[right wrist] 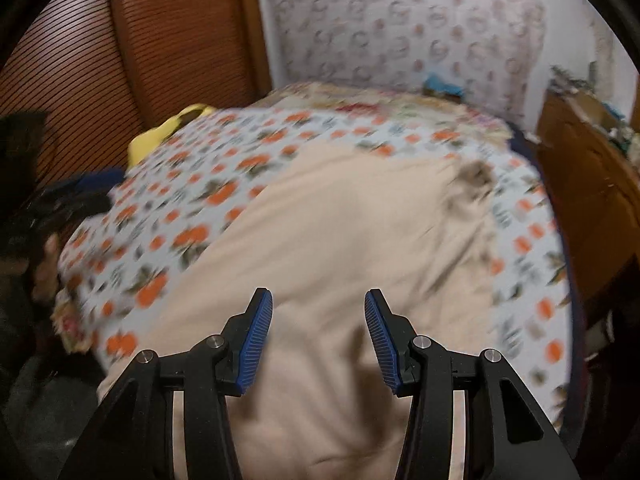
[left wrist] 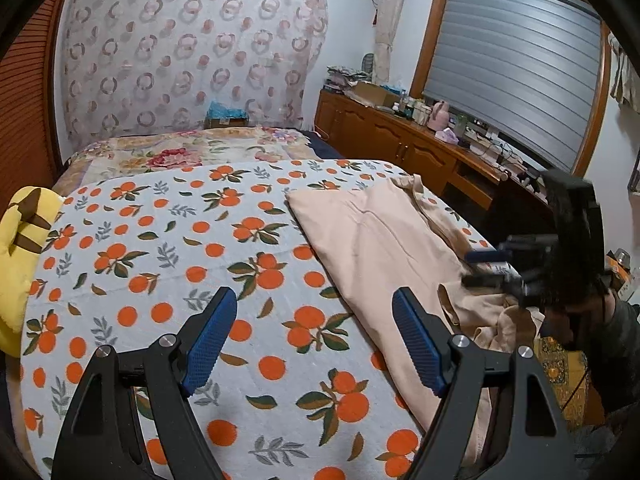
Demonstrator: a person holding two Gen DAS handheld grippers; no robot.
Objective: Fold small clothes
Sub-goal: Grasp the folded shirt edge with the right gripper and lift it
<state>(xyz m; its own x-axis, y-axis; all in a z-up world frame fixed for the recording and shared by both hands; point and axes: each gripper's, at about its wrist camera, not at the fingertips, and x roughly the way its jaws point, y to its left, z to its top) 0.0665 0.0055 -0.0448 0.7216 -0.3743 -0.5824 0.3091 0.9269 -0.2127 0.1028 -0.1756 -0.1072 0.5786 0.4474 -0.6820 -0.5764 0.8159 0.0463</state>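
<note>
While the pale peach cotton garment (left wrist: 372, 236) lies on the orange-print bedspread (left wrist: 168, 248) with one straight folded edge and a rumpled near end, folding looks only partly done. Above the cloth, the right gripper (right wrist: 318, 336) has its blue-padded jaws half apart, holding nothing. Beside the cloth, the left gripper (left wrist: 316, 340) stands wide and empty.

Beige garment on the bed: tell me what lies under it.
The beige garment lies on the orange-print sheet, which shows all around it. Whatever sits directly beneath the cloth is covered.
</note>
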